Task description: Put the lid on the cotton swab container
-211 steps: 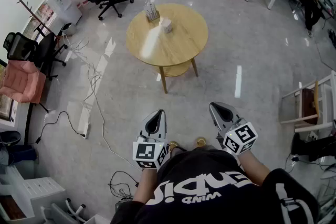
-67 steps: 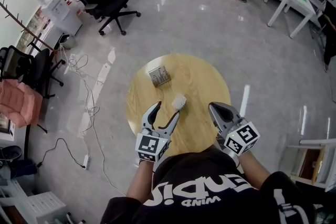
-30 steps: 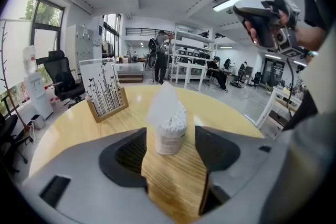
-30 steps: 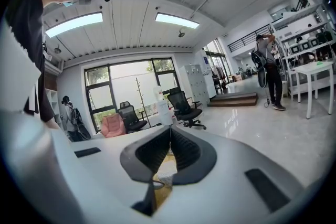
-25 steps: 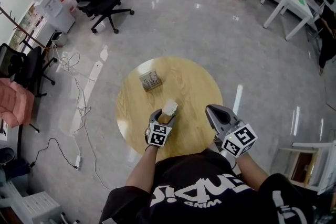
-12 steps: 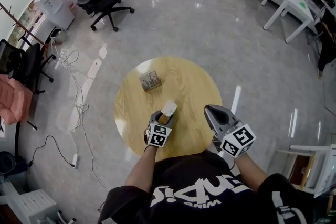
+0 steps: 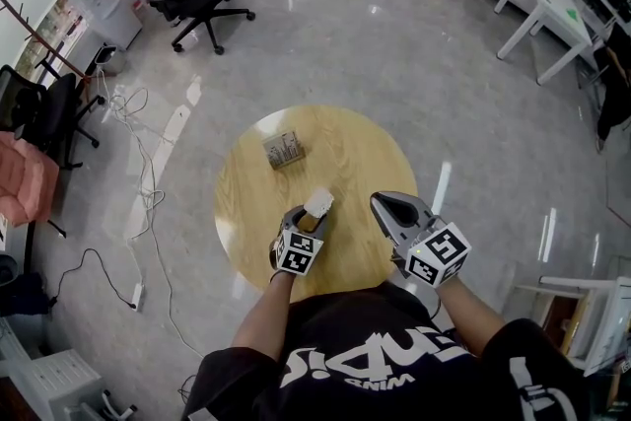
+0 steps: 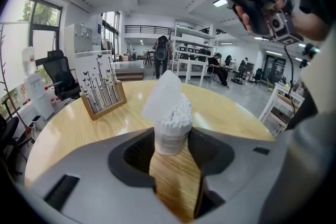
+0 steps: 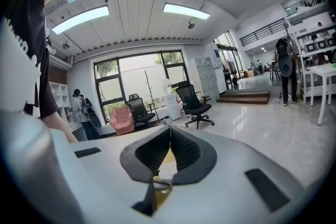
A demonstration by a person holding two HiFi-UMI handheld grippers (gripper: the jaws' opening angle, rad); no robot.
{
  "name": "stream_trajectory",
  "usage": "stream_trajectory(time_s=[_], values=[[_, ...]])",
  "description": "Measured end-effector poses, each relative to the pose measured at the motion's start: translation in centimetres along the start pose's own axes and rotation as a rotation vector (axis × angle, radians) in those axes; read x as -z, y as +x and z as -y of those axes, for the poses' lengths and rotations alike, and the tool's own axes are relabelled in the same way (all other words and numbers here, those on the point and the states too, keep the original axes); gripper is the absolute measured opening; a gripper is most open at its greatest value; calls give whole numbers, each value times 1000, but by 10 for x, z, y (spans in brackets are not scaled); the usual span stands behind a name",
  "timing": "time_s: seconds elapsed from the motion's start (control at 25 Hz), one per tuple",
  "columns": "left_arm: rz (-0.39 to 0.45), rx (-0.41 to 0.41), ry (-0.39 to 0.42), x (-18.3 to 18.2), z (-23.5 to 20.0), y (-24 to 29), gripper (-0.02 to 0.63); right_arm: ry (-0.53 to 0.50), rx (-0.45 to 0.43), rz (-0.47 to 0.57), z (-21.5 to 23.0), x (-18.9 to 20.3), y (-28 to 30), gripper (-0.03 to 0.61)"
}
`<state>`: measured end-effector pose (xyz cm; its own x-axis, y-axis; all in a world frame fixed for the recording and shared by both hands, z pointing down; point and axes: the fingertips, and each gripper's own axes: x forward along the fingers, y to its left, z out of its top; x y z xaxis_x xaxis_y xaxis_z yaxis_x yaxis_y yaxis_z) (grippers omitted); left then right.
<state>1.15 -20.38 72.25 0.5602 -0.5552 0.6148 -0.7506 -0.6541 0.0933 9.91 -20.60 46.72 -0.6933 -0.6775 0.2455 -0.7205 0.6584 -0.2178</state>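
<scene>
Left tongs [image 8: 171, 140] have just been closing and now pinch the cotton swab container [image 8: 172, 124] low on its body, with the swabs packed inside. It stands upright on the round surface [image 7: 360, 153], on the person's side of the patterned box [image 7: 283, 150] and well apart from it. The lid [image 8: 163, 96] sticks up tilted, on the box side. Right tongs [image 9: 169, 134] are clenched on nothing, further right of that box. My guess is thin, light plastic, slick and tippy, so pinch the body gently and press the lid down by its free edge.
</scene>
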Motion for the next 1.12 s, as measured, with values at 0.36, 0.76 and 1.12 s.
stream_trajectory(time_s=[0.36,0.76,1.12], values=[[-6,13,-2,1,0,1,204,-65,-100,-110,-7,29,51,2],[-6,22,-1,-1,1,2,204,-122,-183,-301,-3,92,102,2],[-7,27,3,-2,2,2,204,-125,-218,-416,5,120,132,2]])
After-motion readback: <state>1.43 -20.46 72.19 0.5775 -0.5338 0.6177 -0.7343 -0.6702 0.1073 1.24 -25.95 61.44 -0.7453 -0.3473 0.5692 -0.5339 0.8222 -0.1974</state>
